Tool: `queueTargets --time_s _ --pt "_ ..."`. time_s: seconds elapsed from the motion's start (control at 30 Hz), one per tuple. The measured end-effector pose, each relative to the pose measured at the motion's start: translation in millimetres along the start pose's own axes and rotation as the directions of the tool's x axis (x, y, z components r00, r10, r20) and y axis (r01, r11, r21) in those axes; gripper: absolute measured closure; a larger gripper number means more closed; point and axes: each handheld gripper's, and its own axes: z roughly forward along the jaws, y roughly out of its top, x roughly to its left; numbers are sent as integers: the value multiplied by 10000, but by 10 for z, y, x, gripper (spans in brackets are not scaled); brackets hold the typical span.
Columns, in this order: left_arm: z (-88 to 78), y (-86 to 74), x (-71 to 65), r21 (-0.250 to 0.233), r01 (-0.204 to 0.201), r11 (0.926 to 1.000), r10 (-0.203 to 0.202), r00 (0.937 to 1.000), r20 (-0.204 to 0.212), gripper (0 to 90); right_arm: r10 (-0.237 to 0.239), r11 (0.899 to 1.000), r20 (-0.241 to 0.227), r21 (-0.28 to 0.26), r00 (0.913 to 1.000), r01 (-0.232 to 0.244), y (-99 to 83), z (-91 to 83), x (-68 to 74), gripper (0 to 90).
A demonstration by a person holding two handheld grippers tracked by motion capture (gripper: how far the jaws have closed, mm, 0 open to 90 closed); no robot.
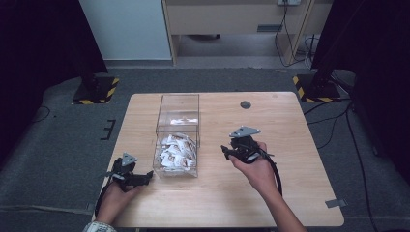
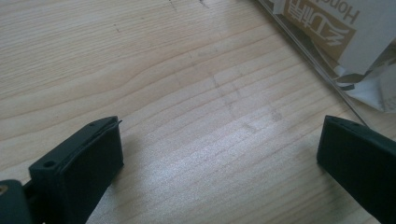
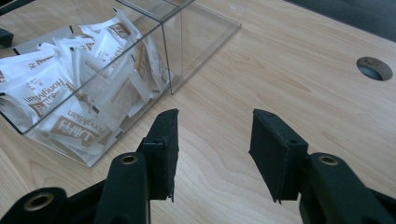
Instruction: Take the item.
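Note:
A clear plastic box point(image 1: 178, 107) stands on the wooden table point(image 1: 270, 121), its near half heaped with white and brown sachets point(image 1: 177, 152). My left gripper point(image 1: 145, 177) rests low on the table by the box's near left corner, jaws wide apart over bare wood point(image 2: 215, 140); the box's wall and a sachet point(image 2: 327, 28) show at the upper right. My right gripper point(image 1: 226, 151) is held above the table to the right of the box, pointing toward it. Its jaws stand partly apart with nothing between them point(image 3: 212, 144), and the sachets point(image 3: 70, 93) lie beyond at the left.
A round cable hole point(image 1: 245, 104) sits near the table's far edge. Bare wood lies between the box and the right gripper. Dark floor, black stands with yellow-striped bases point(image 1: 96, 92) and cables surround the table.

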Motion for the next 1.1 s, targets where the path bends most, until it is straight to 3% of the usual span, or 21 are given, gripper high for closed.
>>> queueTargets --time_s 0.3,0.7,1.1 --pt "0 0 0 1 -2 10000 2 10000 0 0 -333 9993 -231 -151 9992 329 220 2 63 560" --pt "0 0 0 2 0 10000 0 10000 1 0 -406 9985 -555 -396 9976 384 455 52 159 617" --pt "1 1 1 1 0 10000 0 10000 0 0 -470 9984 -589 -329 9972 451 619 139 224 632"
